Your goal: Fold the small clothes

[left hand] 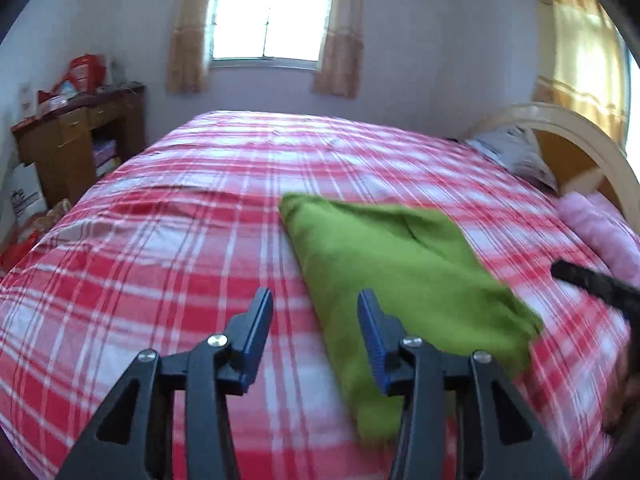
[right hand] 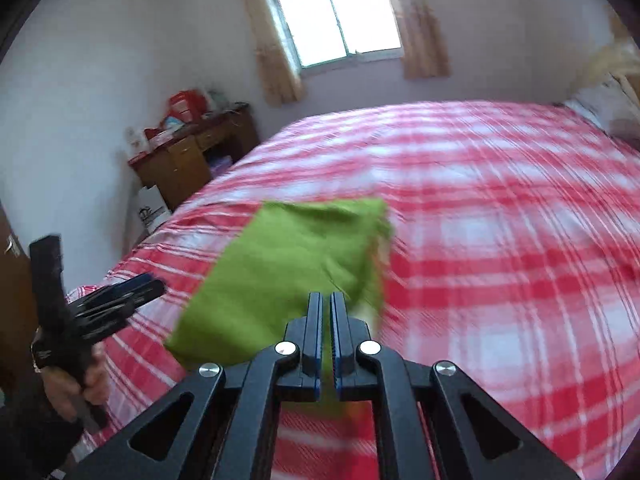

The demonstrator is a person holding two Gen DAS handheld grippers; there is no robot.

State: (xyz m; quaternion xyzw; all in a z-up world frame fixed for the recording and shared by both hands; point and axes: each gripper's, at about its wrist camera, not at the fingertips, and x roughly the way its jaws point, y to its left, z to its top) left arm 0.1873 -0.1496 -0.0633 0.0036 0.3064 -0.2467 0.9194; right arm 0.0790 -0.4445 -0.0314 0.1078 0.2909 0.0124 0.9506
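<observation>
A folded green cloth (left hand: 400, 264) (right hand: 288, 264) lies flat on the red and white checked bedspread (left hand: 180, 260) (right hand: 500, 240). My left gripper (left hand: 315, 294) hovers open over the cloth's left edge, with nothing between its blue pads. Only its right finger (left hand: 372, 320) is above the cloth. My right gripper (right hand: 326, 294) is shut above the cloth's near right corner, and I see no fabric clamped in it. In the left wrist view the right gripper (left hand: 560, 270) shows as a dark tip apart from the cloth. The left gripper (right hand: 152, 284) appears at the left of the right wrist view, held by a hand (right hand: 76, 388).
A wooden desk (left hand: 80, 140) (right hand: 192, 156) with red boxes on it stands by the far left wall. A curved headboard (left hand: 560, 128), a grey pillow (left hand: 508, 148) and a pink bundle (left hand: 600, 232) are at the right end of the bed. A curtained window (left hand: 272, 16) is behind.
</observation>
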